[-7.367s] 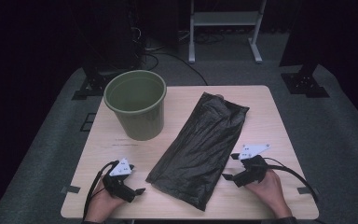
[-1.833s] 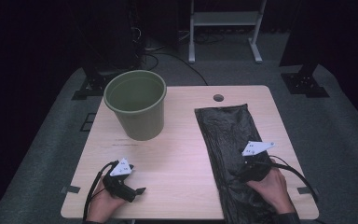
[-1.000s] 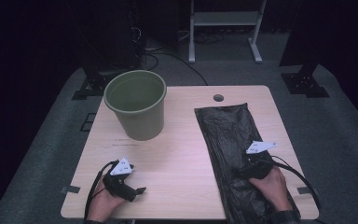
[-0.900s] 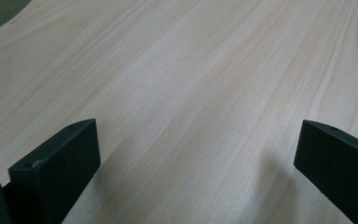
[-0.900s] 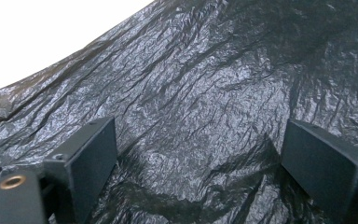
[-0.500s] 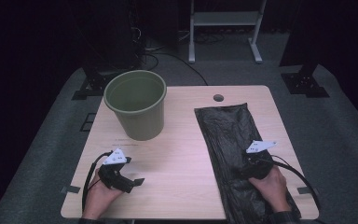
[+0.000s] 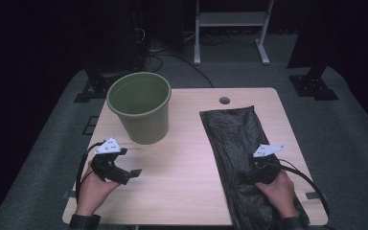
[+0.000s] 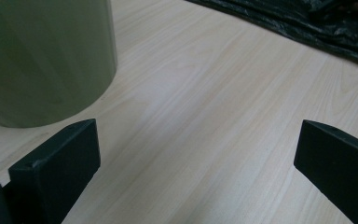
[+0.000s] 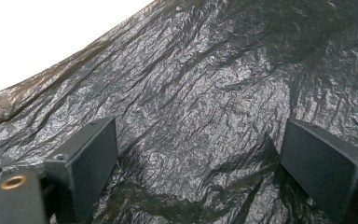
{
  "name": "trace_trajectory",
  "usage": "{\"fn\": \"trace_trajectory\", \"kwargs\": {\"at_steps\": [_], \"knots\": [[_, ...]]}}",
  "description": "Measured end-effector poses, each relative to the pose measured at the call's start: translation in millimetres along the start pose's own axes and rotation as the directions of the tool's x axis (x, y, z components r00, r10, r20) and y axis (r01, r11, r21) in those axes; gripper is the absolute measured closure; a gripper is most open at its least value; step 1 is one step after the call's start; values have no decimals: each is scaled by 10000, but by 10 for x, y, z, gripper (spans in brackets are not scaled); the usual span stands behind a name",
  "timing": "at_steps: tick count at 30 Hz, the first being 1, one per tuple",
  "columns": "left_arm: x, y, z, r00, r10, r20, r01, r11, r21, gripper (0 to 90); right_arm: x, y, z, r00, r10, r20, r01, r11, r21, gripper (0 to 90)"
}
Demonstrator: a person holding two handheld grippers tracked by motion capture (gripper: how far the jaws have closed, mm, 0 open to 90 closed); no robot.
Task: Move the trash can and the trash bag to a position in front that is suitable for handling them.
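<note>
High view: left gripper (image 7: 129,173) over bare worktop (image 7: 187,163), green bucket (image 7: 140,106) beyond its fingers. Right gripper (image 7: 261,167) rests on the black bag (image 7: 235,139), which lies flat.

Left gripper view: fingers (image 8: 56,172) wide apart, holding nothing; bucket ahead-left, bag far ahead.

Right gripper view: fingers (image 9: 91,161) wide apart, crinkled bag between and under them, not pinched.

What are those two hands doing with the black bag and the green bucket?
A person holds a gripper in each hand. The right gripper rests, jaws open, on the flat black bag. The left gripper hovers open over bare table near the green bucket. The bucket looks empty.
</note>
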State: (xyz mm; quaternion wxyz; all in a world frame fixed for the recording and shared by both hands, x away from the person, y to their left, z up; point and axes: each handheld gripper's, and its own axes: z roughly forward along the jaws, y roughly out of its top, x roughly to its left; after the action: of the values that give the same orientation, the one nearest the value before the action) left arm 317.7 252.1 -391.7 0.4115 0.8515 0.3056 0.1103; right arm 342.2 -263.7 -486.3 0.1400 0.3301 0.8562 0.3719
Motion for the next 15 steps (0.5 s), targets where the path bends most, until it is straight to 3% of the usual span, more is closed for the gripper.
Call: {"fn": "trace_trajectory", "kwargs": {"at_steps": [15], "knots": [[201, 376, -291, 9992, -300, -256, 297, 9995, -88, 0, 0, 0, 0, 10000, -3, 2, 3, 10000, 0, 96]]}}
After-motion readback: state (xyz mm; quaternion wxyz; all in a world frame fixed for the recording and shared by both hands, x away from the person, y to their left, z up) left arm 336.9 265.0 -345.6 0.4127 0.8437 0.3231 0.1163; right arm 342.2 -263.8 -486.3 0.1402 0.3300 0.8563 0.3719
